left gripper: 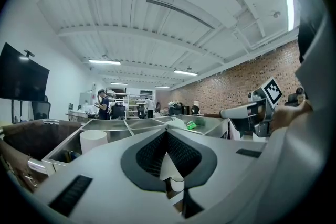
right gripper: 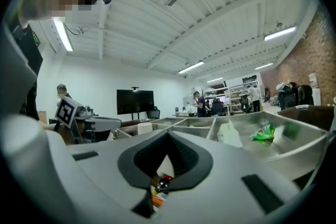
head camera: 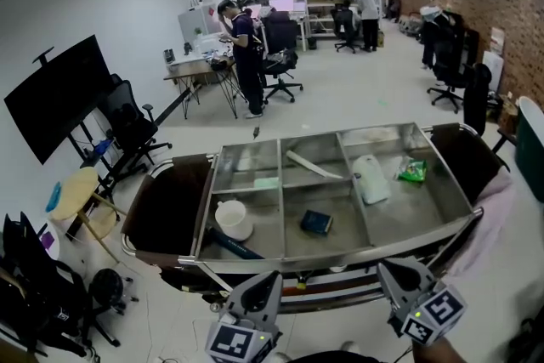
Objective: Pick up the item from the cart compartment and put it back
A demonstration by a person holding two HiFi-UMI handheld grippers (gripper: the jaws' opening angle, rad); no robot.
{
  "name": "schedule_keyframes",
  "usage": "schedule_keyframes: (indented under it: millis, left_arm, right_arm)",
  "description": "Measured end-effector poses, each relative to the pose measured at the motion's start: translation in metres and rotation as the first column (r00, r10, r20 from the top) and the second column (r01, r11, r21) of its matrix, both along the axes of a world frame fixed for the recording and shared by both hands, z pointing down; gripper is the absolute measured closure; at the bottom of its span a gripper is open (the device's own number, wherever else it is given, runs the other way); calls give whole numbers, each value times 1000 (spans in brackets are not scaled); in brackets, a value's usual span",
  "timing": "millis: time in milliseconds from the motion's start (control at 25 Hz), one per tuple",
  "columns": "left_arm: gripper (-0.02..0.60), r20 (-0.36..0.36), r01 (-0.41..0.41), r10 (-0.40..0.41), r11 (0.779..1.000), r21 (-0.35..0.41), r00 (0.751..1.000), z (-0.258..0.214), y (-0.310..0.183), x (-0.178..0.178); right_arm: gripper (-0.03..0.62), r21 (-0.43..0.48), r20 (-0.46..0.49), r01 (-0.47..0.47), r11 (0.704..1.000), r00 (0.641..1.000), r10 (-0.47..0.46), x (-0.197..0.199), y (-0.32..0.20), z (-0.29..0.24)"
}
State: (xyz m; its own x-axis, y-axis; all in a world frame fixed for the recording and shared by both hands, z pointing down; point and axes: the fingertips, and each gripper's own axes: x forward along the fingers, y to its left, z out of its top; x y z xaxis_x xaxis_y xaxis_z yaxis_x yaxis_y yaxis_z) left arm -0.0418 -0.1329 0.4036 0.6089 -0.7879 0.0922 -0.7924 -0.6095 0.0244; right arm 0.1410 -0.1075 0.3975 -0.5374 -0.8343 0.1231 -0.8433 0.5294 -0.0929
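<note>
Left claw (head camera: pixel 267 278), right claw (head camera: pixel 393 269): both closed, empty, short of cart (head camera: pixel 336 254). Advice: open one before lowering onto blue box (head camera: pixel 316 222).

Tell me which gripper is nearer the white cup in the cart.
Left. The left gripper hangs outside the cart's near rim, just right of the white cup; the right gripper is farther along that rim, past the middle compartment.
</note>
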Motion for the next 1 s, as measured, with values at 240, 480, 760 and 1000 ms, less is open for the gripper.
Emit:
schedule_keyframes:
  millis: [240, 480, 760, 1000]
  left_arm:
    - [581, 1, -7, 7, 1000, -8, 1000, 2, 3, 4]
    - [581, 4, 2, -2, 1000, -12, 1000, 0, 7, 3]
    - [581, 24, 3, -2, 999, -35, 1000, 10, 11, 3]
    - [581, 27, 6, -5, 999, -43, 1000, 10, 10, 1]
  right_arm:
    - [588, -31, 1, -5, 999, 1000, 5, -3, 1, 21]
    - [587, -56, 30, 11, 998, 1000, -9, -4, 2, 18]
    - [587, -71, 23, 28, 997, 999, -26, -10, 1, 23]
    - [587, -80, 20, 36, 996, 999, -34, -13, 0, 26]
